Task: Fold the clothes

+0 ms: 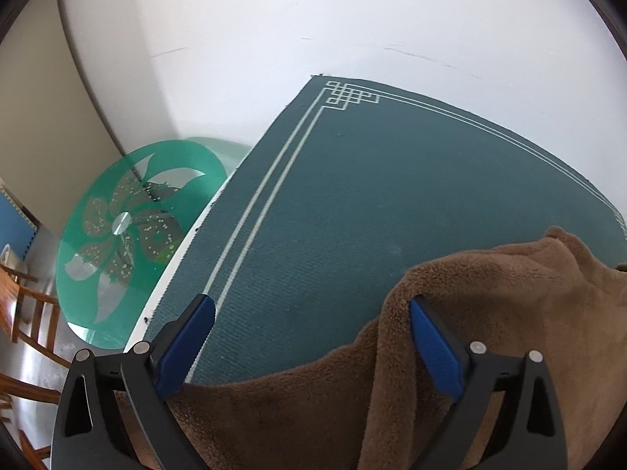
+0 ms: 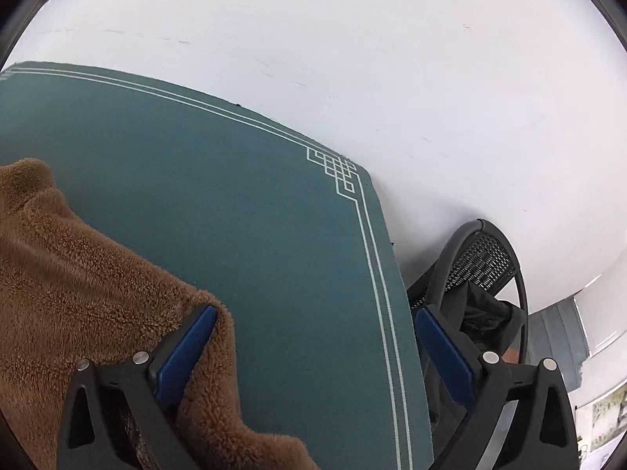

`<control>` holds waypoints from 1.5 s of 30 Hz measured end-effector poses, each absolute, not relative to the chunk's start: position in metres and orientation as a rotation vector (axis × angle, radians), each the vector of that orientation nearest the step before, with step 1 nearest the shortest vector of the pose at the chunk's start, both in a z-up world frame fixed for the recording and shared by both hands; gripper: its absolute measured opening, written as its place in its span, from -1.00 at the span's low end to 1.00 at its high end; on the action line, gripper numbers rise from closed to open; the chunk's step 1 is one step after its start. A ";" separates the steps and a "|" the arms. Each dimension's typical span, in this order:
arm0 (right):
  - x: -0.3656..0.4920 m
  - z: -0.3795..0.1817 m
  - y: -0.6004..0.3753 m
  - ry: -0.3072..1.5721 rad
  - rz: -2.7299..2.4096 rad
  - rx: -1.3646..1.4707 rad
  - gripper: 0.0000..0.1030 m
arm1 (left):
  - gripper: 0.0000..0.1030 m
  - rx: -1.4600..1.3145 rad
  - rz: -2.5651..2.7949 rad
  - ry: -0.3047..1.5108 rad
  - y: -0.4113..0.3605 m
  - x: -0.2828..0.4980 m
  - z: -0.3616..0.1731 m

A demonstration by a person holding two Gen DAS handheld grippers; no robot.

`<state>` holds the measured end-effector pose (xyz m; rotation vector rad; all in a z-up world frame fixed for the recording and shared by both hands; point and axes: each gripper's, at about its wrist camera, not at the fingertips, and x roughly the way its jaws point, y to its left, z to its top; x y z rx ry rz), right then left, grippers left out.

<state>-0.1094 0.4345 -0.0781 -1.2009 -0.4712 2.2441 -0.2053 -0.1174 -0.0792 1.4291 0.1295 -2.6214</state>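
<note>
Brown fleece garment [image 1: 490, 313] is lying bunched on the green mat [image 1: 352, 196] covering the worktop. Left tool [image 1: 311, 323] is hovering with jaws spread wide, its right finger over the fleece edge. Right tool [image 2: 315, 331] is likewise standing spread, its left finger over the fleece. Garment's long axis cannot be told.

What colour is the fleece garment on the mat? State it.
Brown; the fleece garment shows best in the right wrist view, lying on the teal mat.
</note>
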 end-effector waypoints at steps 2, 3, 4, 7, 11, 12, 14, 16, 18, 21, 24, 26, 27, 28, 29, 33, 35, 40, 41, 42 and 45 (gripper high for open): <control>-0.108 -0.075 0.439 -0.432 2.262 -1.229 0.97 | 0.92 1.441 -2.666 0.138 -0.113 -0.198 -0.070; -0.110 -0.073 0.441 -0.400 2.273 -1.250 0.97 | 0.92 1.446 -2.693 0.140 -0.111 -0.193 -0.066; -0.110 -0.068 0.441 -0.361 2.283 -1.265 0.97 | 0.92 1.445 -2.725 0.136 -0.111 -0.186 -0.060; -0.093 -0.039 0.423 -0.242 2.403 -1.239 0.97 | 0.92 1.407 -2.763 0.122 -0.112 -0.171 -0.049; -0.093 -0.024 0.360 -0.016 2.683 -1.364 0.98 | 0.92 1.422 -2.744 0.192 -0.114 -0.175 -0.054; -0.097 -0.027 0.345 0.052 2.738 -1.427 0.98 | 0.93 1.431 -2.734 0.194 -0.111 -0.177 -0.058; -0.103 -0.041 0.319 0.143 2.793 -1.546 0.98 | 0.92 1.446 -2.705 0.161 -0.106 -0.181 -0.067; -0.110 -0.059 0.299 0.174 2.807 -1.647 0.98 | 0.92 1.459 -2.657 0.092 -0.104 -0.186 -0.078; -0.110 -0.076 0.290 0.091 2.778 -1.672 0.98 | 0.93 1.466 -2.634 0.059 -0.108 -0.190 -0.087; -0.112 -0.082 0.301 -0.090 2.703 -1.568 0.98 | 0.94 1.474 -2.651 0.170 -0.123 -0.192 -0.089; -0.119 -0.085 0.335 -0.007 2.669 -1.508 0.98 | 0.95 1.475 -2.656 0.136 -0.124 -0.196 -0.090; -0.122 -0.086 0.343 0.005 2.651 -1.496 0.97 | 0.95 1.470 -2.649 0.138 -0.124 -0.195 -0.090; -0.122 -0.086 0.338 -0.013 2.645 -1.498 0.97 | 0.95 1.463 -2.645 0.132 -0.123 -0.194 -0.089; -0.123 -0.085 0.333 -0.034 2.637 -1.497 0.97 | 0.95 1.454 -2.641 0.116 -0.120 -0.192 -0.087; -0.124 -0.085 0.329 -0.054 2.628 -1.497 0.97 | 0.95 1.446 -2.640 0.106 -0.118 -0.188 -0.083; -0.115 -0.075 0.318 -0.007 2.595 -1.501 0.97 | 0.95 1.422 -2.712 0.104 -0.106 -0.166 -0.058; -0.098 -0.059 0.306 0.095 2.670 -1.481 0.98 | 0.95 1.432 -2.778 0.100 -0.091 -0.150 -0.045; -0.052 -0.043 0.257 0.197 2.799 -1.605 0.98 | 0.95 1.539 -2.932 0.051 -0.043 -0.106 -0.030; -0.048 -0.045 0.252 0.178 2.813 -1.637 0.98 | 0.95 1.566 -2.947 0.031 -0.034 -0.099 -0.033; -0.047 -0.048 0.251 0.158 2.825 -1.668 0.98 | 0.95 1.598 -2.955 -0.001 -0.025 -0.090 -0.038; -0.033 -0.061 0.239 0.114 2.839 -1.775 0.98 | 0.95 1.658 -2.940 -0.097 -0.009 -0.074 -0.056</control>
